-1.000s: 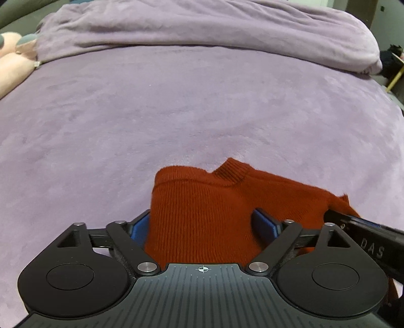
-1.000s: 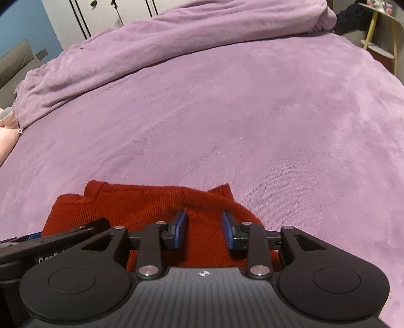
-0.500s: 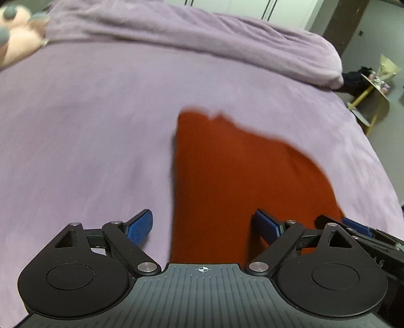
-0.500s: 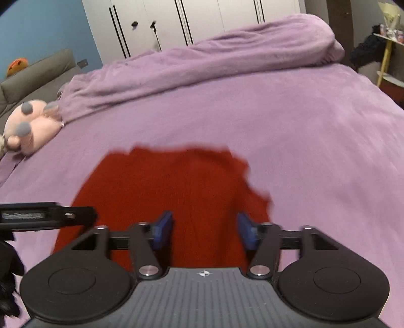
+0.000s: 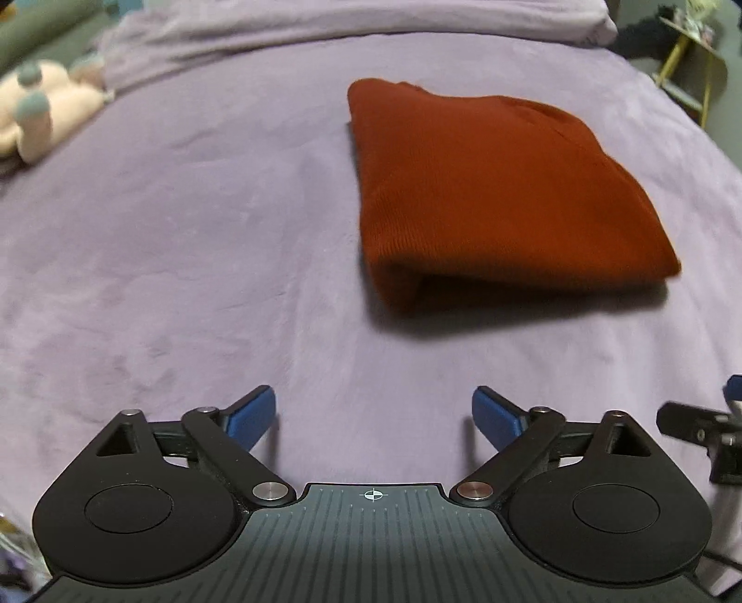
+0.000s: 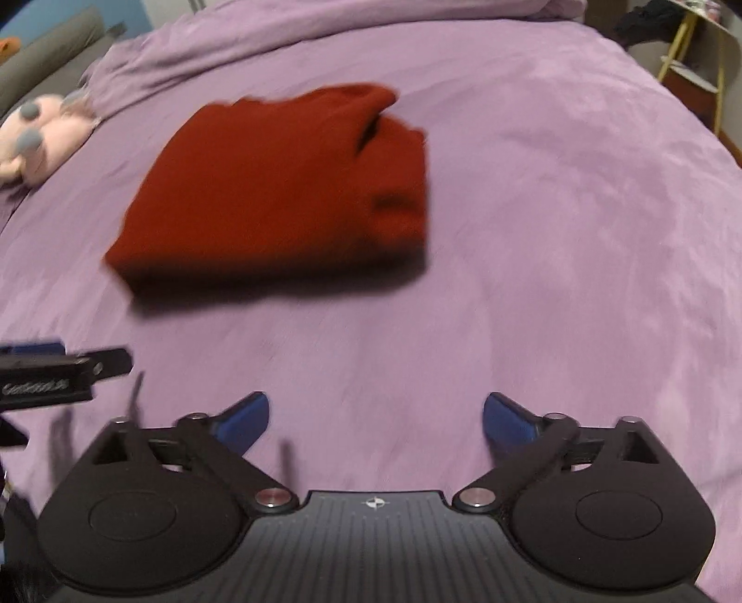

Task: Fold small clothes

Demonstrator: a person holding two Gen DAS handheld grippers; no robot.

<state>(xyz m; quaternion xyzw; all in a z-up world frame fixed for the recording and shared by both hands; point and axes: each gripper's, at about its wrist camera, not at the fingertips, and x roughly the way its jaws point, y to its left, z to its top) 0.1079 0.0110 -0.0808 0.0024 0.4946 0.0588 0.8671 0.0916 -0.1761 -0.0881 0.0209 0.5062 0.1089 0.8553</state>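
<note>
At the far left edge of the bed lies a pale plush toy, well apart from everything else. The bed is covered in purple fabric, and a bunched purple duvet runs along its far side.

The left tool hangs over bare purple cover, its blue fingers spread wide with nothing between them. The sweater lies ahead of it and a little to the right, clear of the fingers. It is rust red, folded into a flat block, with the rounded fold edge facing the tool and the layered side toward the right.

The right tool has just been opening its jaws; they now stand wide apart, empty, over the cover. From this view the sweater lies ahead and to the left, not touching either tool, and is somewhat blurred.

At the far right, beside the bed, stands a yellow-legged stand.
</note>
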